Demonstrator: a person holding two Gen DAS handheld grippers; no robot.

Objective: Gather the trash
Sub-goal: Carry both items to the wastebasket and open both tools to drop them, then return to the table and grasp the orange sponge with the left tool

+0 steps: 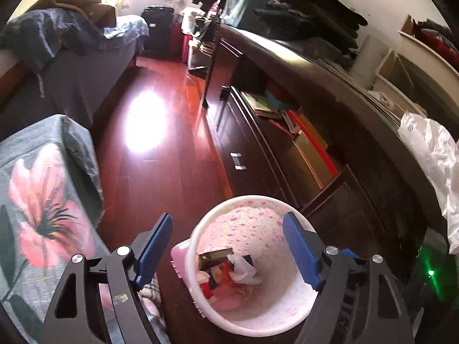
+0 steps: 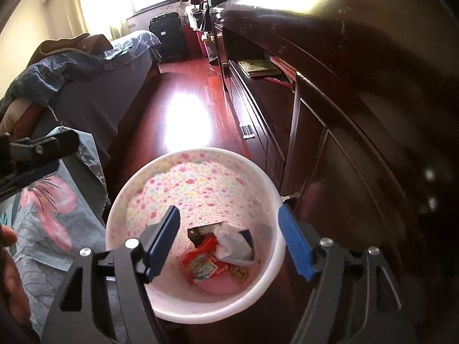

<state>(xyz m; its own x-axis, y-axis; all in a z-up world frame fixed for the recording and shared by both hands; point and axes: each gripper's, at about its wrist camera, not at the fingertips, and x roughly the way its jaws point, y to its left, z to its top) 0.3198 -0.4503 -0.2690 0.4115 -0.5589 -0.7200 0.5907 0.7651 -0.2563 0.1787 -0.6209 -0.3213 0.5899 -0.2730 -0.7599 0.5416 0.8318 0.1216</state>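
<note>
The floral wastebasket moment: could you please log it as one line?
left gripper: open, empty | right gripper: open, empty | white floral-lined plastic wastebasket: on floor beside dark cabinet | inside: red wrappers, crumpled white bag

Both wrist cameras look steeply down from close above the white round plastic bin with flowered inside (image 1: 243, 318) (image 2: 198, 309), facing along the dark red wooden floor (image 1: 160, 172) (image 2: 183, 91) to the far window. The right view is nearer. Both share the bin, the floor and the dark wooden cabinet (image 1: 287, 157) (image 2: 344, 114) at right.

trash (image 2: 221, 255) in bin (image 2: 137, 189), cabinet (image 2: 330, 132) right
</note>
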